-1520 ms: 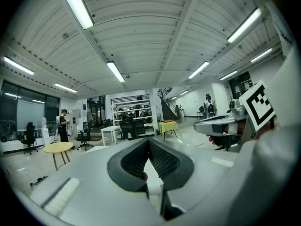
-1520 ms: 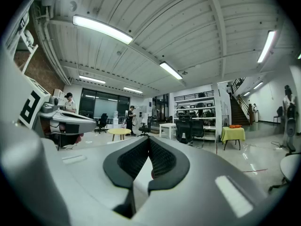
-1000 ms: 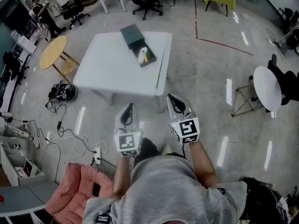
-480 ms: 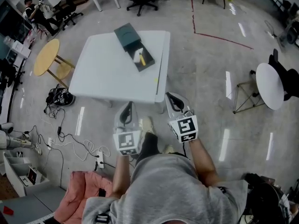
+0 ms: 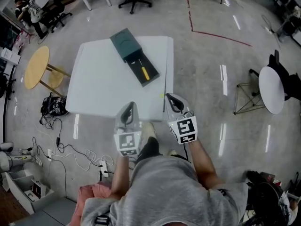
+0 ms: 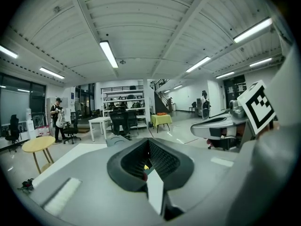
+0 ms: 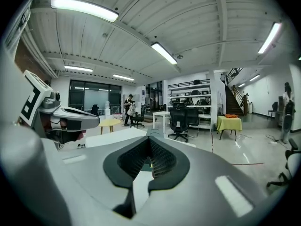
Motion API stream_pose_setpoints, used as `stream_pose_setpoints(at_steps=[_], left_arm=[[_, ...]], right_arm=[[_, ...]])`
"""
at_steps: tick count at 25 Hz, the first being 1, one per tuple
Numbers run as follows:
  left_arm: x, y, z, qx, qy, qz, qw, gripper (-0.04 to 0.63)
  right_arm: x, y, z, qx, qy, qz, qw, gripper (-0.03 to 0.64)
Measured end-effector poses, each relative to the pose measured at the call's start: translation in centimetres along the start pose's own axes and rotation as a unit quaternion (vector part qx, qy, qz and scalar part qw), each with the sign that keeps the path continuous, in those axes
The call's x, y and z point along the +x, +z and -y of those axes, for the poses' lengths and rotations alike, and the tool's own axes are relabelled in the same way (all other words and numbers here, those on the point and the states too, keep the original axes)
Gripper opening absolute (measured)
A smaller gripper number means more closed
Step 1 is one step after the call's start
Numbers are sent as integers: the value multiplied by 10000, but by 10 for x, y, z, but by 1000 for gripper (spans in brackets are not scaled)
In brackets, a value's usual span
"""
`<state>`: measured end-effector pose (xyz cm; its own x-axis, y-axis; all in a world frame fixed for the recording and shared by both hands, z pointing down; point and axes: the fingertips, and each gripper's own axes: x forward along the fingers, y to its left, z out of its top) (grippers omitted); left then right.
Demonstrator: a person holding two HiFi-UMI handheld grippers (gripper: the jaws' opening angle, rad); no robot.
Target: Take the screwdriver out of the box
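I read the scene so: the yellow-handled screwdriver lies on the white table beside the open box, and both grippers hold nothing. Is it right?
No. The head view shows the screwdriver inside the open box, not beside it on the white table. The left gripper and right gripper indeed hold nothing.

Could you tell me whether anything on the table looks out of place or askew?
Nothing looks spilled or damaged. The box sits at a slant to the edges of the table, with its tray slid out and the screwdriver lying inside, as the task expects.
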<state>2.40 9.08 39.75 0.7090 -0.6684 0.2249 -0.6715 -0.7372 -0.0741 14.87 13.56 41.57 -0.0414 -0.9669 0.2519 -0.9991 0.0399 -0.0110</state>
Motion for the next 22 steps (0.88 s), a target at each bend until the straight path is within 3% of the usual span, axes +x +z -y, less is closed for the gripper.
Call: stream_pose_setpoints(at_steps=[10,22], left_arm=[[85,-33,-71,-330,-345,-445,9979,12],[159,-90,-121,-612,-686,-985,9909,12]], right_arm=[[116,-17,4,79,-93,-730,9973,4],[222,-73,12,77,-124,-1710,9852,5]])
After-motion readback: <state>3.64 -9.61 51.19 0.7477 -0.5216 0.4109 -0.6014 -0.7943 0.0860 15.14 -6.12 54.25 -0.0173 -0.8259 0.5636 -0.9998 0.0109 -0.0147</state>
